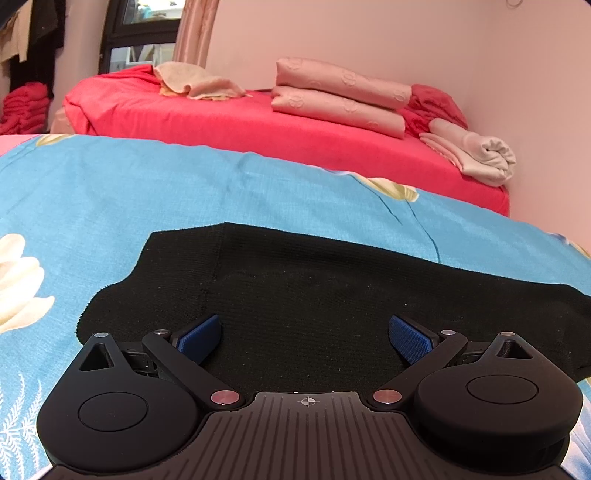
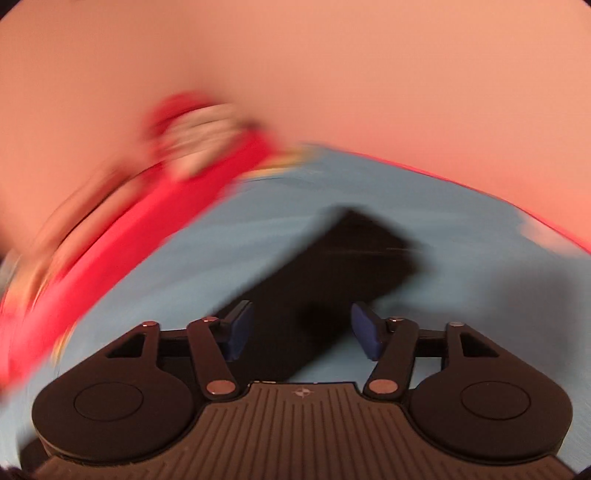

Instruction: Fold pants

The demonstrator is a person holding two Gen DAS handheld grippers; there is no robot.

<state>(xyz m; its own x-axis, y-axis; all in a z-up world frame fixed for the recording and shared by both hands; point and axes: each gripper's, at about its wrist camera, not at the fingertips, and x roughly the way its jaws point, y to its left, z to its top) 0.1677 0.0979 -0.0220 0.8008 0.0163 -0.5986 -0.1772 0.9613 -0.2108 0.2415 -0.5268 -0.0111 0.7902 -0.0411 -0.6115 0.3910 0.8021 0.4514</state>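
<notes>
The black pants [image 1: 295,291] lie flat on a blue floral sheet [image 1: 110,192]. My left gripper [image 1: 306,338] hovers low over their near part, open, with nothing between its blue pads [image 1: 201,338]. The right wrist view is smeared by motion. There the pants [image 2: 332,266] show as a dark strip running up and to the right on the blue sheet [image 2: 184,258]. My right gripper [image 2: 301,328] is open above the strip's near end. Its pads [image 2: 364,328] stand apart and do not press the cloth.
Behind the blue sheet stands a bed with a red cover [image 1: 221,122]. It carries folded pink blankets [image 1: 340,96], a beige towel [image 1: 192,83] and a rolled pale cloth [image 1: 476,151]. A pink wall [image 1: 443,44] closes the right side. A window [image 1: 144,33] and hanging clothes are at far left.
</notes>
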